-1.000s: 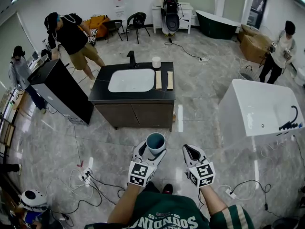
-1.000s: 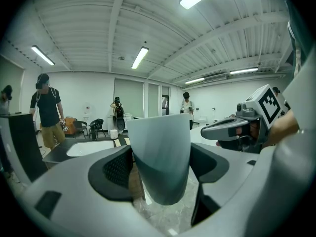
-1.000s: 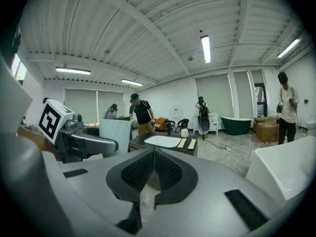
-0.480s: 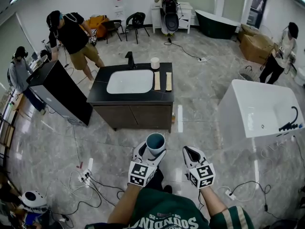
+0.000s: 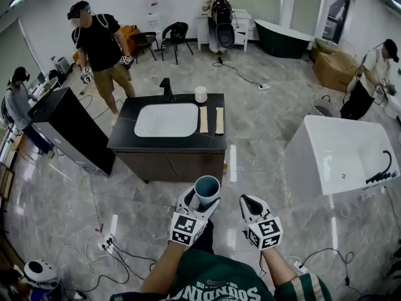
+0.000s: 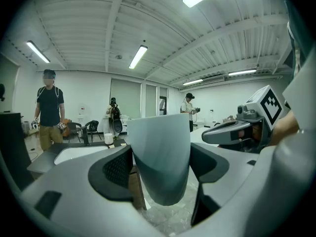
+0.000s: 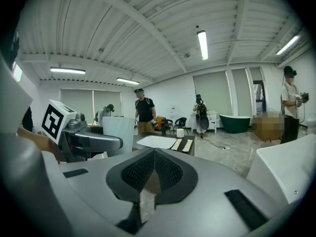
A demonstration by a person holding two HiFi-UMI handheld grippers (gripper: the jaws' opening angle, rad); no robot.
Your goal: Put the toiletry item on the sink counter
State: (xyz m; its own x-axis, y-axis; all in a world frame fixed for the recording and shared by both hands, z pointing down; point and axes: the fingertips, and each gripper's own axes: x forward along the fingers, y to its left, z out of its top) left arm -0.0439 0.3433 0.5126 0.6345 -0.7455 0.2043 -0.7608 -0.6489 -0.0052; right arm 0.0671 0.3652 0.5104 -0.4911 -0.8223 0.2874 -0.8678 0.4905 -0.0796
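Note:
My left gripper is shut on a grey-blue cup, held upright; in the left gripper view the cup fills the space between the two dark pads. My right gripper is shut with nothing in it, its pads meeting. The black sink counter with a white basin stands ahead across the floor, well away from both grippers. On it are a black faucet, a white cup and two pale flat strips.
A white bathtub stands at the right, a black cabinet at the left. Cables and a power strip lie on the floor at lower left. A person stands behind the counter; others are at the room's edges.
The sink counter has come nearer and lower in the head view as I move toward it. The person behind it has straightened up. Both grippers hold as before.

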